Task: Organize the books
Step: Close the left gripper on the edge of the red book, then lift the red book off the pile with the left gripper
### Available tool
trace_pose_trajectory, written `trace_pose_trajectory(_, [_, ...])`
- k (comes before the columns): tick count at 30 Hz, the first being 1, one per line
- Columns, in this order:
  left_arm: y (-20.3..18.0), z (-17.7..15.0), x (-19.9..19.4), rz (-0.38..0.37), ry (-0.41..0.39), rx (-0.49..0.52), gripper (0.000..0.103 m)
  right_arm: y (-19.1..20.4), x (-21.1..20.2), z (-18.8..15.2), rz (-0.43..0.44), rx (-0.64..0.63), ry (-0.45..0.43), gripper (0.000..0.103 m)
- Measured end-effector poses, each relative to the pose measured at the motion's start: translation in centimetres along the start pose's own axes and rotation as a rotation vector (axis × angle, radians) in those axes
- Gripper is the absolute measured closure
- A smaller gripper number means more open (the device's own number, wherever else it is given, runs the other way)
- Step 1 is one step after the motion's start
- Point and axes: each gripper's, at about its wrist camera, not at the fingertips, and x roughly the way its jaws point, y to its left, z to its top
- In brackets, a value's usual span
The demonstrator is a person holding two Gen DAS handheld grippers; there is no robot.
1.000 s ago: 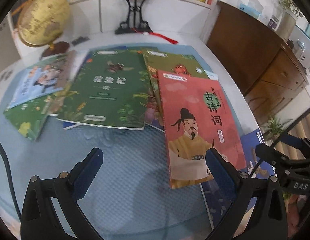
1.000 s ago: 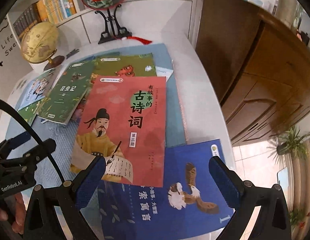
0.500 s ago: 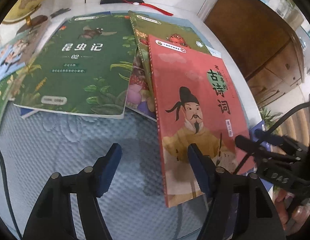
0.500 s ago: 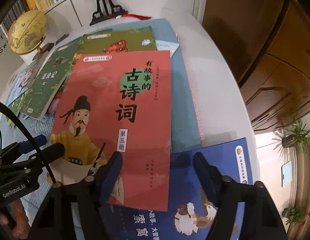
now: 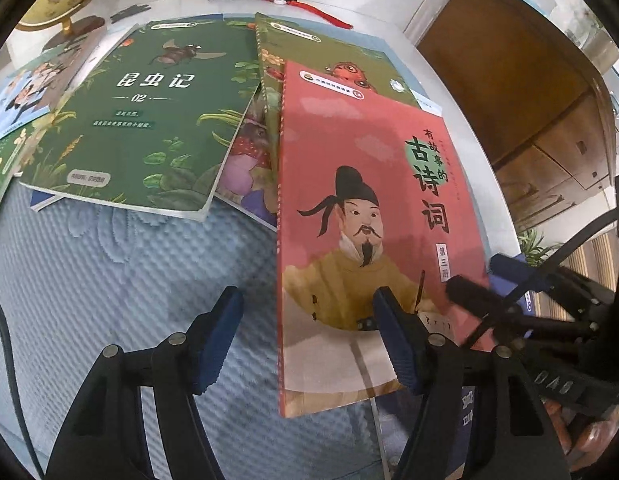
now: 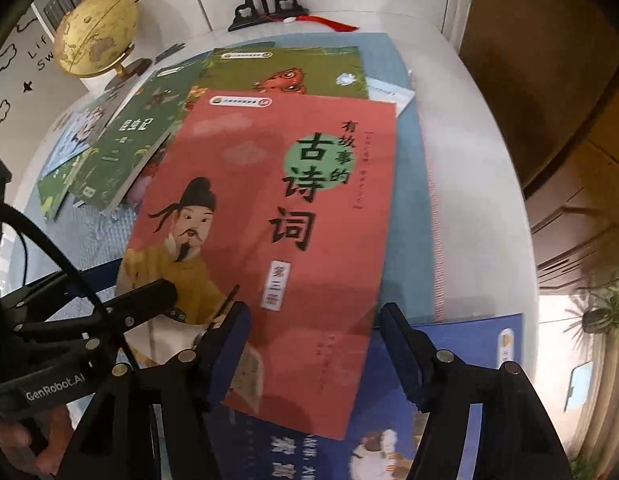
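A salmon-red paperback (image 5: 361, 216) titled "古诗词", with a painted scholar in a yellow robe, lies uppermost on overlapping books on a pale blue quilted mat (image 5: 109, 280); beside it lies a dark green paperback (image 5: 149, 120) reading "昆虫记 02"; a blue paperback (image 6: 469, 360) lies under the red one's near corner; the left gripper (image 5: 309, 340) and right gripper (image 6: 313, 344), the left marked "GenRobot.AI", both point steeply down over the red book's near edge, jaws half spread, gripping nothing
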Motion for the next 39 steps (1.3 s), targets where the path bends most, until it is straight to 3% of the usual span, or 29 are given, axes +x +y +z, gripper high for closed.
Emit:
trace_pose_trajectory(6, [1.3, -0.5, -0.8, -0.041, -0.012, -0.073, 0.038, -2.7, 0.6, 1.1, 0.009, 0.059, 0.019, 0.033])
trace_pose_trajectory(10, [3.3, -0.7, -1.1, -0.130, -0.028, -0.191, 0.039, -2.2, 1.3, 1.1, 0.032, 0.049, 0.033, 0.033])
trace_pose_trajectory(19, [2.0, 0.2, -0.3, -0.133, -0.028, -0.150, 0.039, -0.5, 1.3, 1.1, 0.075, -0.023, 0.041, 0.034])
trace_pose_trajectory(22, [1.6, 0.3, -0.3, -0.189, -0.014, -0.158, 0.053, 0.0, 1.3, 1.1, 0.094, -0.047, 0.045, 0.034])
trace_pose_trajectory(24, [1.4, 0.0, -0.8, -0.191, -0.018, -0.148, 0.055, 0.1, 1.5, 1.1, 0.090, -0.052, 0.047, 0.034])
trace_pose_trajectory(27, [1.0, -0.2, -2.0, -0.213, -0.042, -0.149, 0.068, -0.5, 1.4, 1.1, 0.106, -0.043, 0.043, 0.034])
trace_pose_trajectory(31, [0.8, -0.1, -3.7, -0.320, -0.069, -0.175, 0.070, -1.2, 1.4, 1.2, 0.136, -0.032, 0.046, 0.034])
trace_pose_trajectory(33, [0.4, 0.1, -3.3, -0.291, -0.066, -0.162, 0.070, -1.5, 1.4, 1.2, 0.146, -0.021, 0.047, 0.034])
trace_pose_trajectory(37, [0.2, 0.1, -0.7, -0.228, -0.019, -0.159, 0.087, -1.5, 1.5, 1.1, 0.137, -0.018, 0.041, 0.034])
trace_pose_trajectory(39, [-0.2, 0.1, -0.4, -0.219, -0.017, -0.153, 0.087, -1.5, 1.4, 1.1, 0.131, -0.021, 0.039, 0.033])
